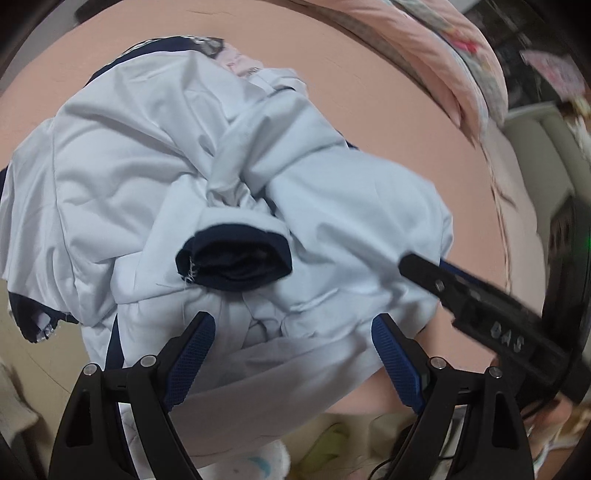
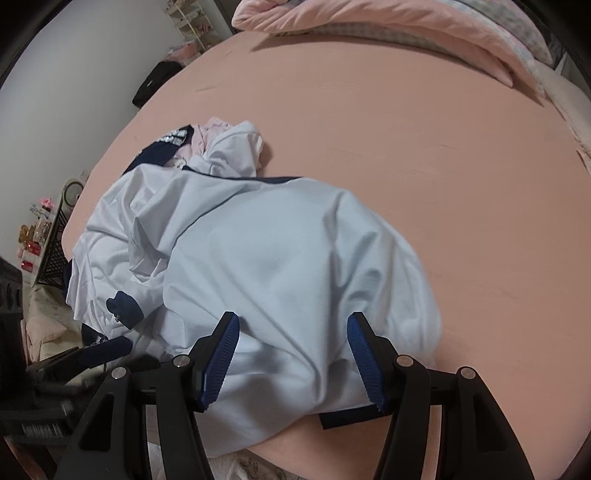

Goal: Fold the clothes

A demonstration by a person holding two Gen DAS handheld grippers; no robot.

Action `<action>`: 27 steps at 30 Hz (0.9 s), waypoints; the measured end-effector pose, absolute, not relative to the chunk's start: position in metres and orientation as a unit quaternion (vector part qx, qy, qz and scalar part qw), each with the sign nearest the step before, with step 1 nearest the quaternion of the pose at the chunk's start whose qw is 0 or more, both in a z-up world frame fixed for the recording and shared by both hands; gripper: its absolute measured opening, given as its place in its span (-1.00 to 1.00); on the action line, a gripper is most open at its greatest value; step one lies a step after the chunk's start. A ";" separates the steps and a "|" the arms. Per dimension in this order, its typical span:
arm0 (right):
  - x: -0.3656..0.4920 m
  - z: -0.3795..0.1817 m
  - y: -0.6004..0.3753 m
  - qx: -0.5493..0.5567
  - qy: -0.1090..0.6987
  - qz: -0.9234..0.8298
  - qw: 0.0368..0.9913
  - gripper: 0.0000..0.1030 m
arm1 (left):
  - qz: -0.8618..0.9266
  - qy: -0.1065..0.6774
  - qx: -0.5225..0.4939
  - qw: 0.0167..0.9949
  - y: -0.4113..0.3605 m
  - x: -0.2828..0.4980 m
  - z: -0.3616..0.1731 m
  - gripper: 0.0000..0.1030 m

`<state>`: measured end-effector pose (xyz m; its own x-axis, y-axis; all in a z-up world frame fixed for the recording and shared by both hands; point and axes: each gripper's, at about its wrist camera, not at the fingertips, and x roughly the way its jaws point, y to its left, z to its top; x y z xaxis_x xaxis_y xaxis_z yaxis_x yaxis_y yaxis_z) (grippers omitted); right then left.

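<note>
A crumpled pale blue garment [image 1: 166, 158] with navy trim lies heaped on the pink bed sheet [image 1: 369, 92]. Its navy cuff [image 1: 236, 262] sits on top near me. My left gripper [image 1: 293, 328] is open, its blue pads [image 1: 192, 362] spread over the garment's near edge, nothing pinched. The right gripper [image 1: 461, 280] enters that view from the right, over the cloth's right edge. In the right wrist view the same garment [image 2: 277, 258] fills the centre and my right gripper [image 2: 291, 328] is open above its near hem, pads [image 2: 365, 362] apart. The left gripper [image 2: 92, 354] shows at the lower left.
A folded pink quilt [image 2: 406, 29] lies along the far side of the bed. A small pink item and dark patterned cloth [image 2: 181, 144] peek from behind the heap. Left of the bed stand a black crate [image 2: 55, 254] with small items and a shelf [image 2: 192, 22].
</note>
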<state>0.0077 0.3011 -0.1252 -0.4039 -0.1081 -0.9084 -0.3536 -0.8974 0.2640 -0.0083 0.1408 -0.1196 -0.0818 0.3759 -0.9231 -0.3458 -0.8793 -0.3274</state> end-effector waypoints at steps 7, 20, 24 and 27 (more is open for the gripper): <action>0.001 -0.138 0.300 -0.544 0.236 0.802 0.074 0.17 | 0.733 -0.017 -0.634 0.244 0.141 -0.006 -0.127 0.69; -0.002 -0.158 0.308 -0.530 0.308 0.786 0.074 0.17 | 0.724 -0.014 -0.645 0.245 0.166 -0.001 -0.163 0.43; -0.005 -0.166 0.310 -0.533 0.314 0.782 0.081 0.17 | 0.730 -0.021 -0.644 0.229 0.168 0.000 -0.174 -0.17; -0.007 -0.173 0.310 -0.534 0.319 0.778 0.087 0.17 | 0.729 -0.050 -0.643 0.228 0.163 -0.003 -0.177 -0.60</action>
<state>-0.0071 0.3103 -0.1727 -0.4140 -0.2054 -0.8868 -0.4760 -0.7815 0.4033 -0.0032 0.1632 -0.1769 -0.0683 0.3971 -0.9152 -0.2688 -0.8908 -0.3664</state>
